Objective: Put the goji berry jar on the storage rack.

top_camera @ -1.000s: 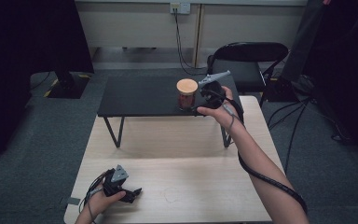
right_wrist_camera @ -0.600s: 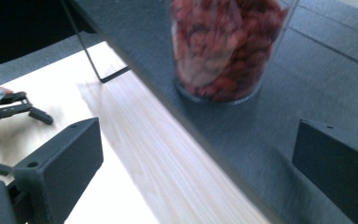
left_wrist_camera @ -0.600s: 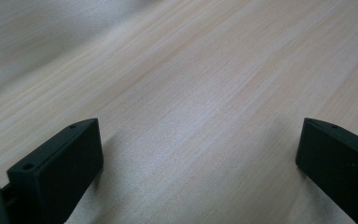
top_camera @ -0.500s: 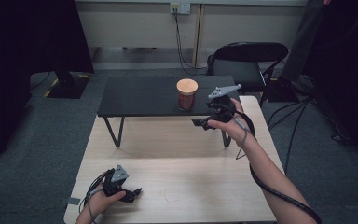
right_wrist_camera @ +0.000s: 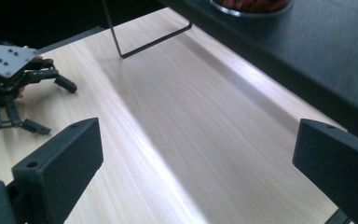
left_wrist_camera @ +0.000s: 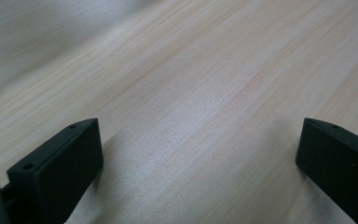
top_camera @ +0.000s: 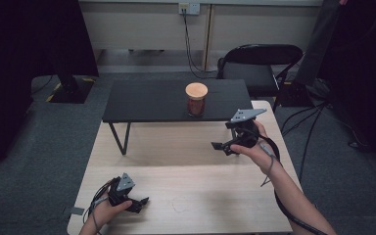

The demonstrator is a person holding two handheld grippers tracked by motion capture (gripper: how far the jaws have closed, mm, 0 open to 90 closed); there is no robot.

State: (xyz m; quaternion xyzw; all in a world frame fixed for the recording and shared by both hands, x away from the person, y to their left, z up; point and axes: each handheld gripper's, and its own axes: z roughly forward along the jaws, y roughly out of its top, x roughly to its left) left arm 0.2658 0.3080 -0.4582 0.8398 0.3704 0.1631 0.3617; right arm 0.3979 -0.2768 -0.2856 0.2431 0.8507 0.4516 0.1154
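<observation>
Dim room, grey carpet, a pale wall with a power outlet at the back and a black folding chair (top_camera: 262,61) by the far right corner. In front, a light wooden table (top_camera: 186,161) with a low black side table (top_camera: 147,100) standing at its far edge on thin metal legs.

The task's thing, a glass jar with a round tan lid and reddish-brown contents (top_camera: 196,99), stands upright on the black side table, near its front edge and right of centre. Nothing touches it.

The right gripper (top_camera: 223,146) hangs in the air over the wooden table, near the jar but clearly apart from it, below and to its right in the high view. Its jaws are spread wide with nothing between them; the right gripper view looks along the wooden top, with the jar's base just at the upper edge.

The left gripper (top_camera: 138,203) rests on the wooden table at the near left corner, jaws also wide apart and empty, only bare wood grain between them.

Judgement: the jar looks already placed on the side table, so that step reads as done. If more is meant for it, a fresh reach and grasp is needed. Neither hand carries anything now.
</observation>
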